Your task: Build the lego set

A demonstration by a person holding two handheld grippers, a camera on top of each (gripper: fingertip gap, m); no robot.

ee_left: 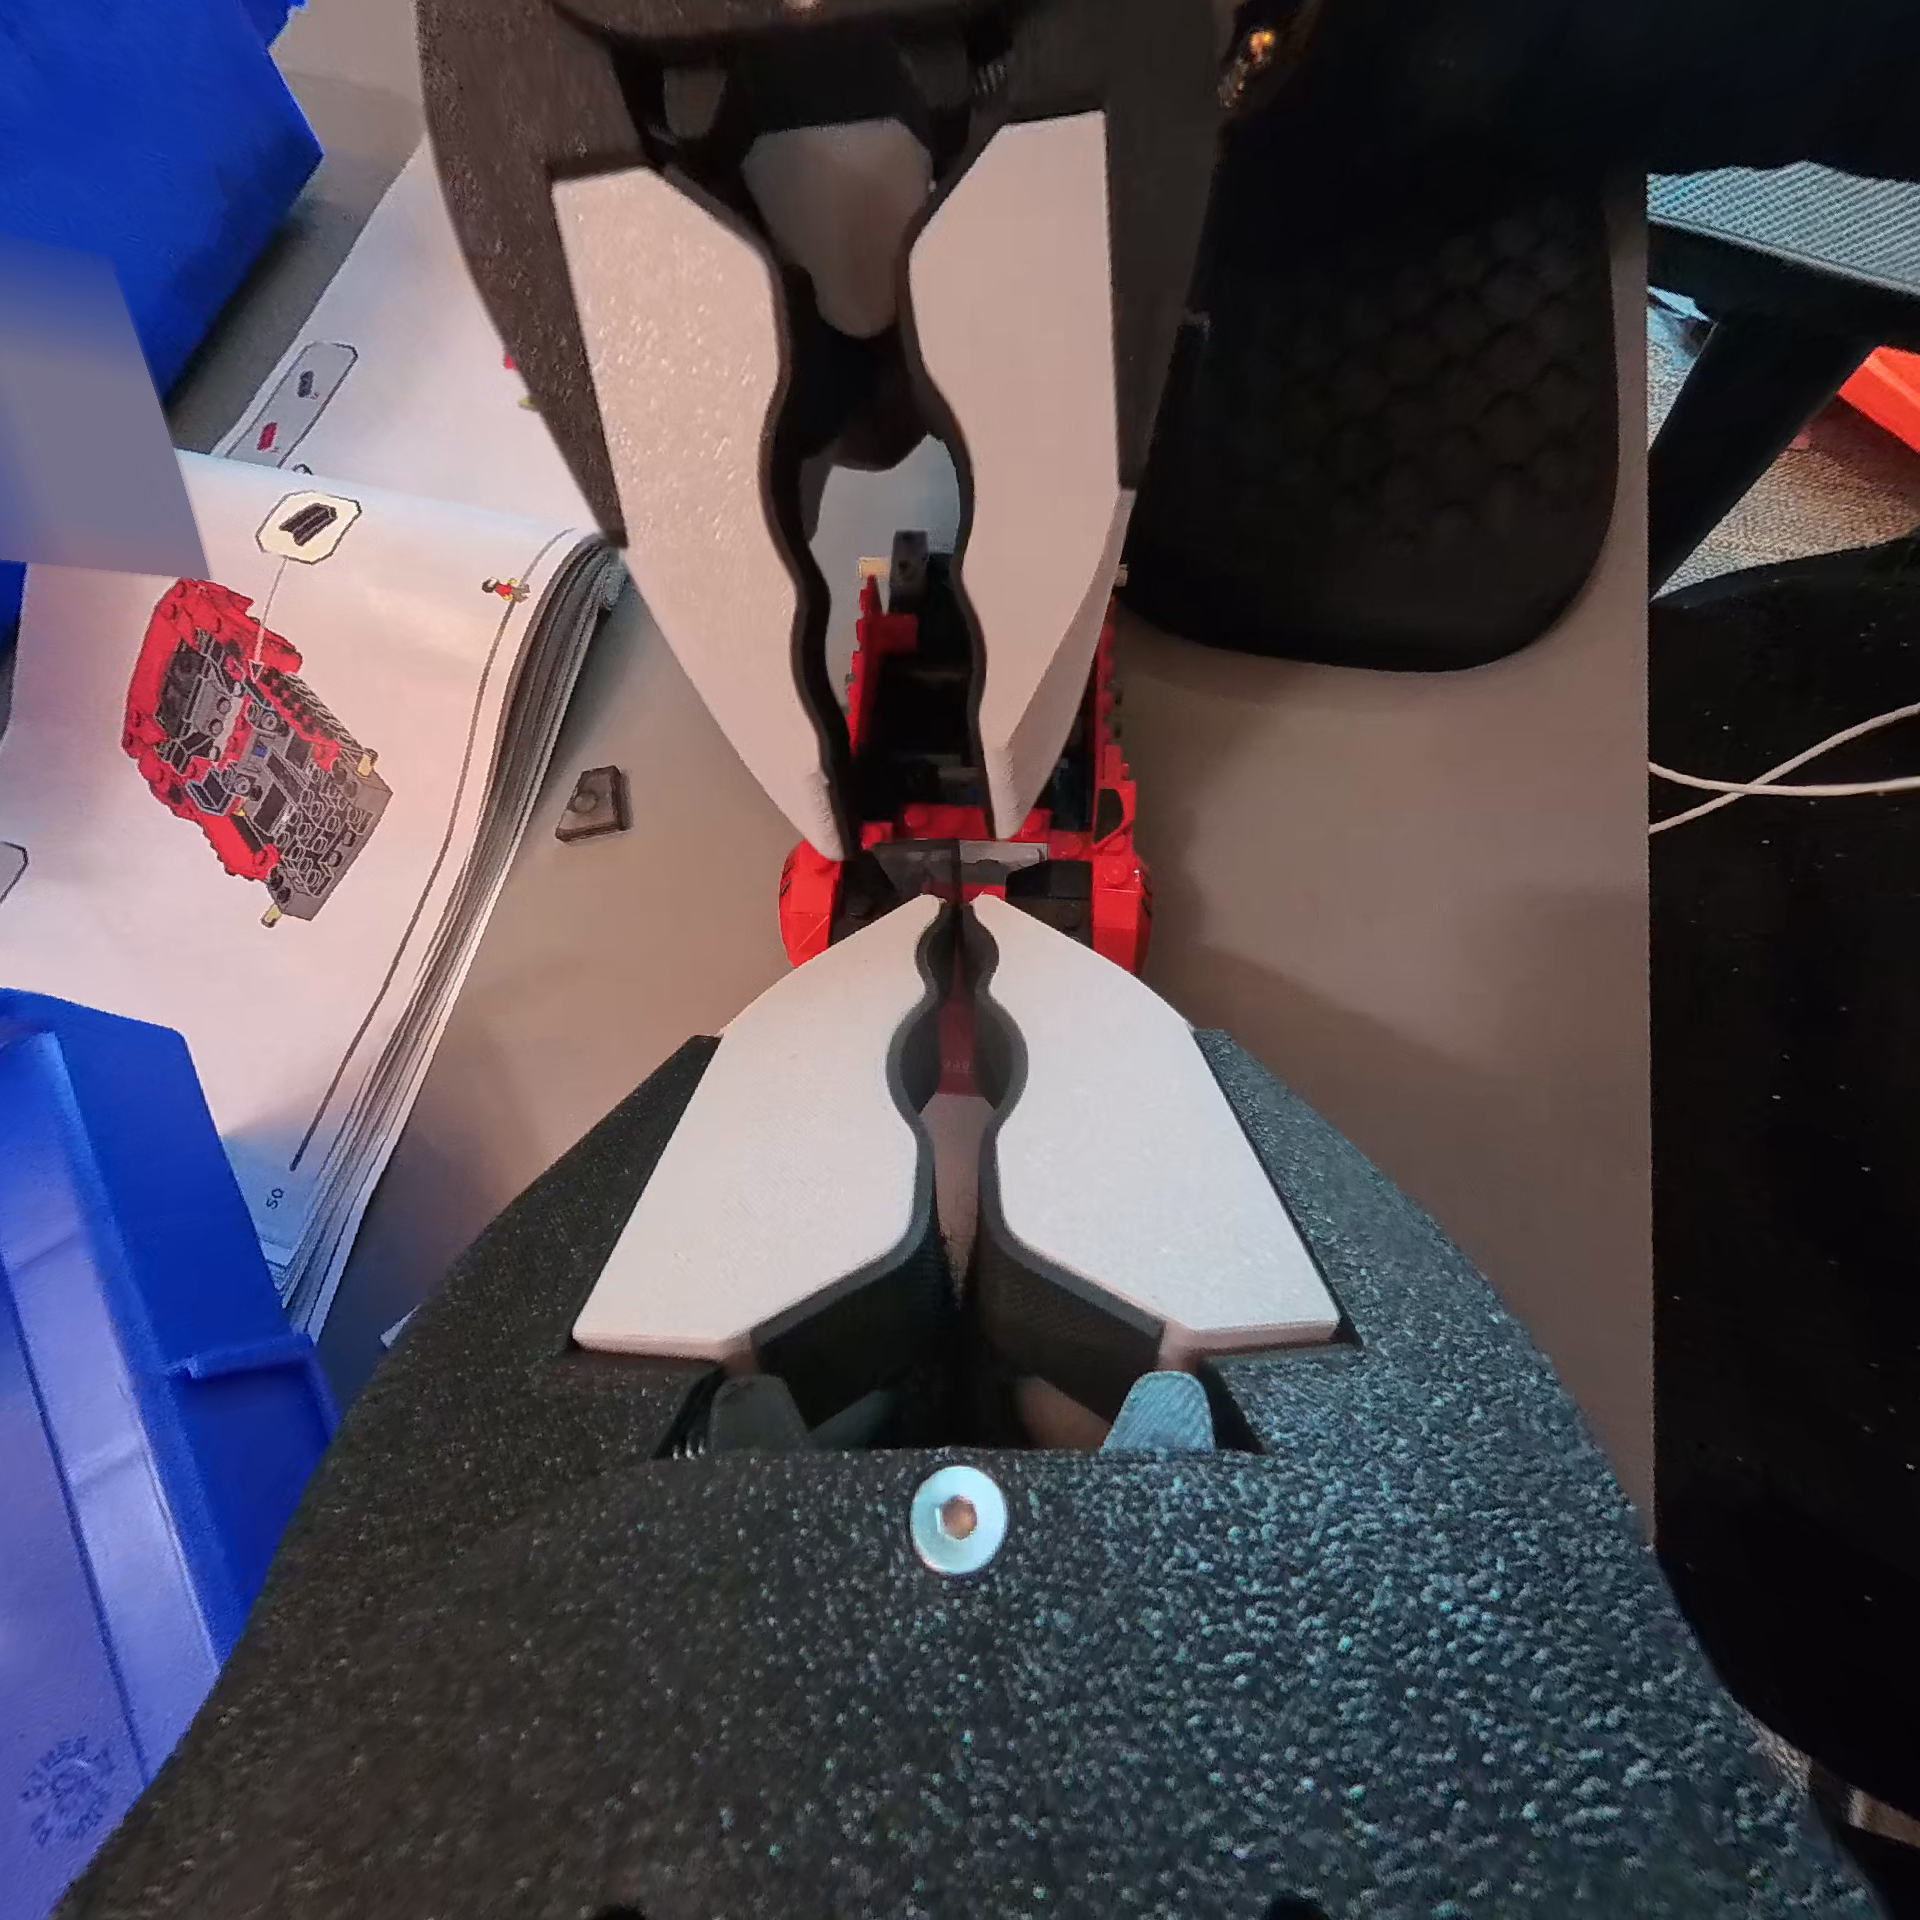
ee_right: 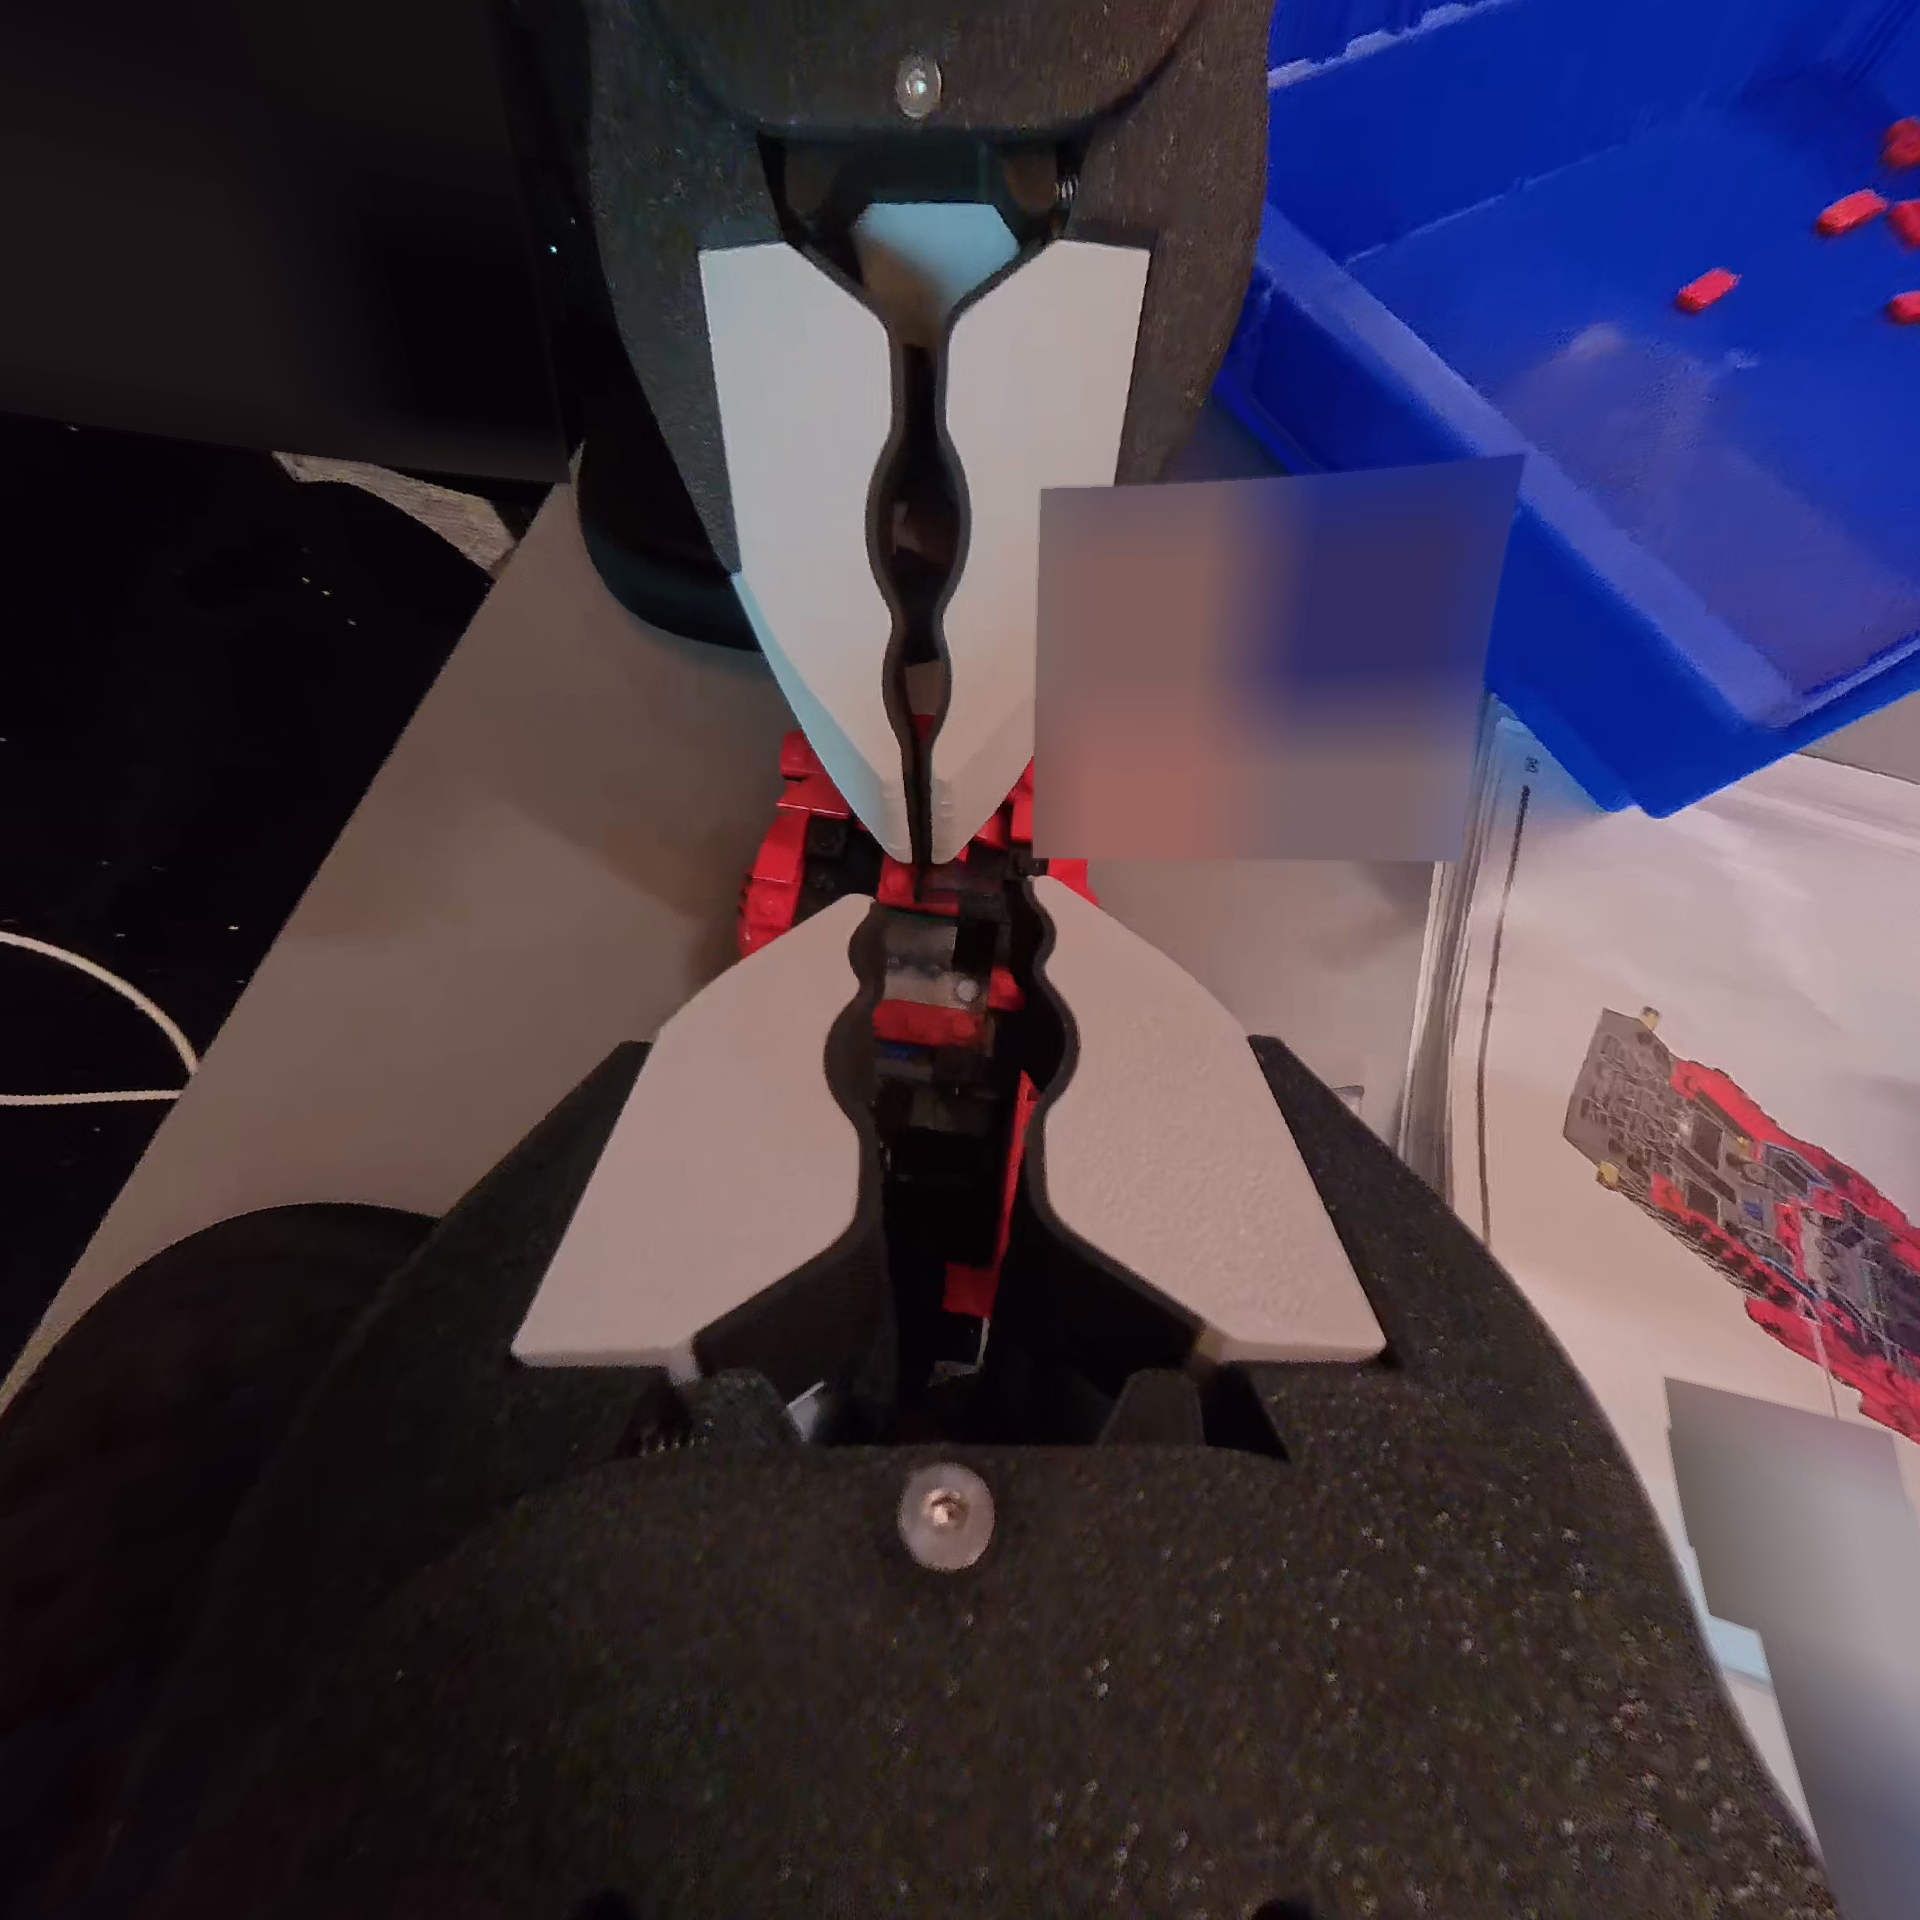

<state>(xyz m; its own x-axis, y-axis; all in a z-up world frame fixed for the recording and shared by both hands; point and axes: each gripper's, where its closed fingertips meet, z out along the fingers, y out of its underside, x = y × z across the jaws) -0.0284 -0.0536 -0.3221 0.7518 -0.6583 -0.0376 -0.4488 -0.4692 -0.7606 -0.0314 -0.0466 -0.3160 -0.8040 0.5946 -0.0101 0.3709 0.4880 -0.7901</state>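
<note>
A partly built red and black lego car (ee_left: 1117, 831) stands on the grey table (ee_left: 1351, 935), and also shows in the right wrist view (ee_right: 784, 831). My right gripper (ee_right: 951, 894) is shut on the car, one finger on each side; in the left wrist view it (ee_left: 923, 826) reaches in from the top. My left gripper (ee_left: 956, 906) is shut, its tips right at a small dark piece (ee_left: 914, 864) on the car's near end. In the right wrist view it (ee_right: 925, 854) comes from the top, tips on the car. I cannot tell whether it pinches anything.
An open instruction booklet (ee_left: 312, 987) lies left of the car, also in the right wrist view (ee_right: 1714, 987). A loose dark wedge piece (ee_left: 592, 805) lies beside it. Blue bins (ee_left: 104, 1351) stand at the left; one (ee_right: 1558, 468) holds red pieces (ee_right: 1849, 213). A black padded object (ee_left: 1392, 416) stands behind. Left and right tips are no more than a few centimetres apart.
</note>
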